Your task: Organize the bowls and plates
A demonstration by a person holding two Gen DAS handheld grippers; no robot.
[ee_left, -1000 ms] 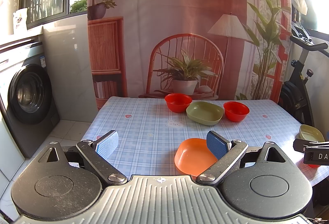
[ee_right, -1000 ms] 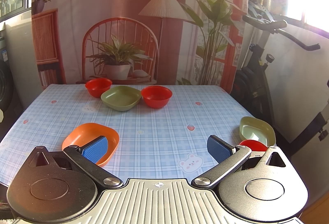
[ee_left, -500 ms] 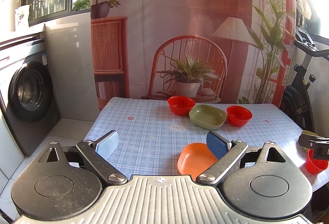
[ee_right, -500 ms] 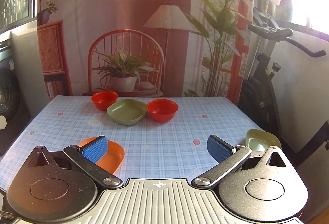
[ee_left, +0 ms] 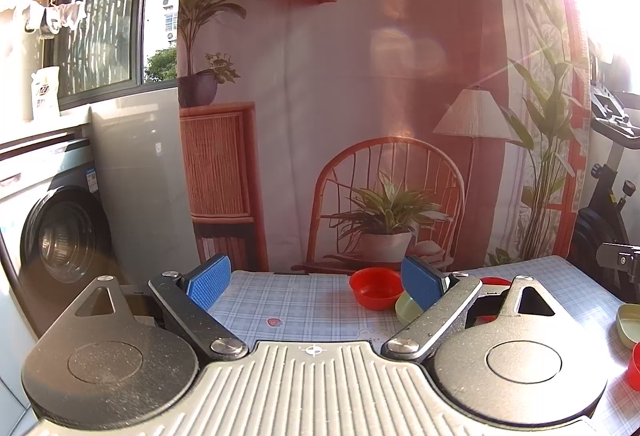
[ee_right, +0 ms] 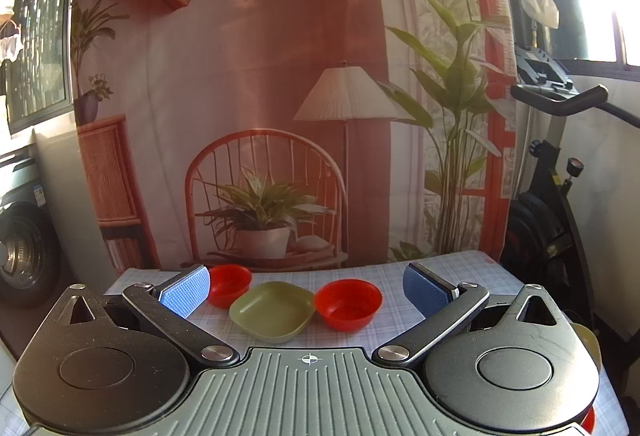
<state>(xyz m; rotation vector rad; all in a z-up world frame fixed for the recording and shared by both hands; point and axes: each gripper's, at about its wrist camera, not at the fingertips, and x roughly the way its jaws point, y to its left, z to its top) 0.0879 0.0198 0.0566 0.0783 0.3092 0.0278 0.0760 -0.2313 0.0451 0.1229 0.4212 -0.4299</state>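
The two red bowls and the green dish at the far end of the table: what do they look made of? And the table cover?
Red bowls: likely plastic, with uniform saturated colour, thin rims and a soft sheen. Green square dish: probably matte plastic or melamine, with dull, even olive colour and rounded moulded corners. Checked table cover: seems to be wipeable vinyl or oilcloth, lying flat and smooth with a printed pattern.

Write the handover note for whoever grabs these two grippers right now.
Left gripper: open, holding nothing.
Right gripper: open, holding nothing.
At the far end of the checked table, in a row: red bowl, green dish, second red bowl, side by side, not stacked.
Another green dish and a red piece sit at the right edge of the left wrist view.
Done: no stacking visible. Left: group the bowls and dishes.
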